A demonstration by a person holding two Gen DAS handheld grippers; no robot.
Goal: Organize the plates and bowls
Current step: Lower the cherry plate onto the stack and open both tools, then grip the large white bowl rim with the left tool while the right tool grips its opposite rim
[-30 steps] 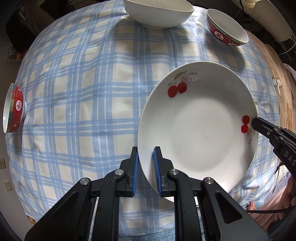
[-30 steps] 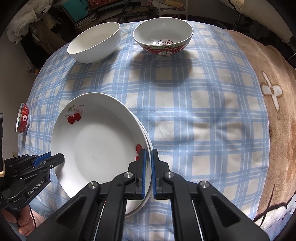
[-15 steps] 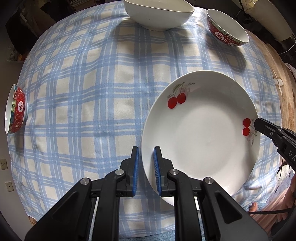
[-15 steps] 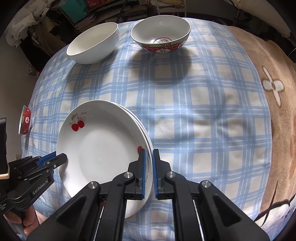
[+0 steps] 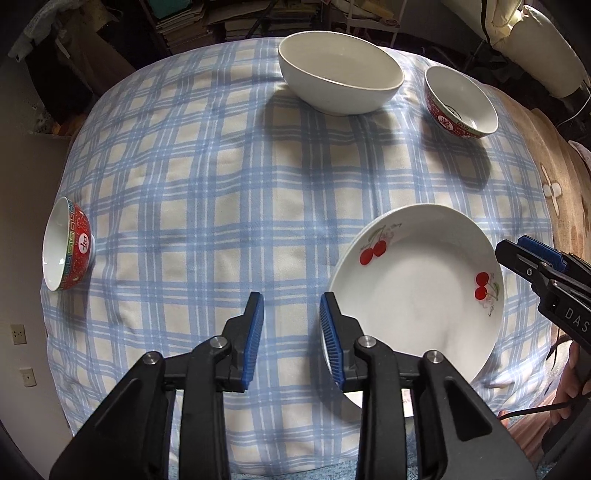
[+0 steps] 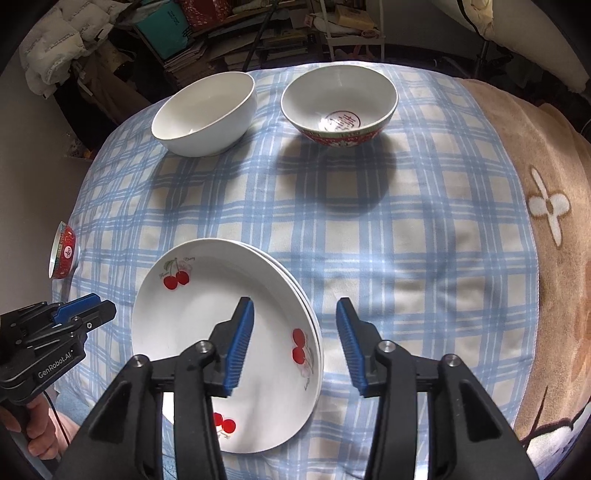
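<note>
A stack of white cherry-print plates (image 5: 417,291) (image 6: 207,317) lies on the blue checked cloth near the front edge. My left gripper (image 5: 291,332) is open and empty, just left of the stack's rim. My right gripper (image 6: 293,343) is open and empty, above the stack's right rim. A plain white bowl (image 5: 340,70) (image 6: 205,114) and a red-patterned bowl (image 5: 460,103) (image 6: 340,105) stand at the far side. A small red bowl (image 5: 66,245) (image 6: 62,254) lies on its side at the left edge.
The blue checked cloth (image 5: 229,192) (image 6: 406,229) covers the table. A brown flowered blanket (image 6: 546,206) lies to the right. Shelves of books and clutter (image 6: 221,33) stand behind the table.
Both grippers let go of the plate and opened. The plate now rests on the stack. Both grippers pulled back and up.
</note>
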